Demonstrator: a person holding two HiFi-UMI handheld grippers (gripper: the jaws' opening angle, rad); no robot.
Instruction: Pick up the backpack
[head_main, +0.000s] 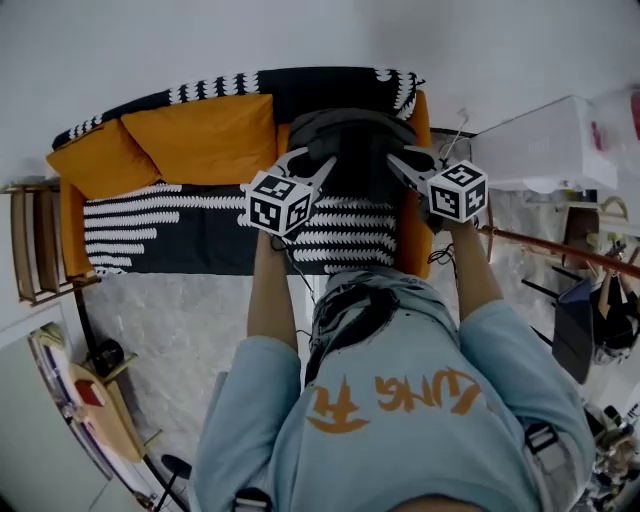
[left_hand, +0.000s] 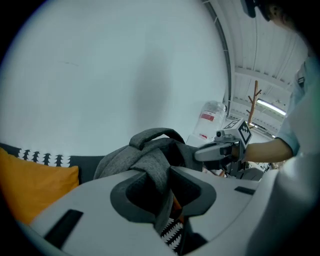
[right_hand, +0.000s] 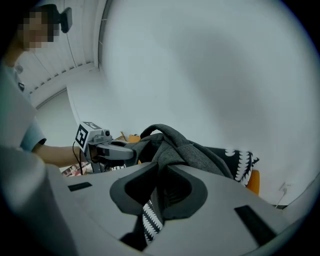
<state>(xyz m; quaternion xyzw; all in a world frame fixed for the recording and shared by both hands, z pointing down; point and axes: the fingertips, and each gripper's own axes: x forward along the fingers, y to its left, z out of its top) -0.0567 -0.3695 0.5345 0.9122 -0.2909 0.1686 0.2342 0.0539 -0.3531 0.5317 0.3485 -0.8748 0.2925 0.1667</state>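
the white wall (head_main: 300, 35) is the biggest thing. it is bare and fills the top of the head view. the sofa (head_main: 412, 235) stands with its back edge flat against that wall. a black blanket (head_main: 190, 235) with white zigzag lines covers the seat, and two orange cushions (head_main: 205, 135) lean at the left end. the left part of the seat is free.

the grey speckled floor (head_main: 180, 320) lies open from the sofa's front edge down to the person. the person in a light blue shirt (head_main: 400, 400) stands in front of the sofa's right half, both arms stretched out.

at the left edge a wooden rack (head_main: 30, 240) stands just beside the sofa's arm. on the right a white box (head_main: 545, 145) stands near the sofa's other arm, and a brown pole (head_main: 560, 250) slants across the floor there among many small things, so that side is crowded.

the grey backpack (head_main: 355, 135) is at the right end of the sofa, close to the back rest, between the two grippers. i cannot tell if its bottom touches the seat.

the left gripper (head_main: 318, 158) is at the backpack's left side. its jaws are squeezed on a fold of the grey cloth. the right gripper (head_main: 405, 160) is at the backpack's right side, and its jaws pinch a grey fold too. the carry loop on top stands free between them.
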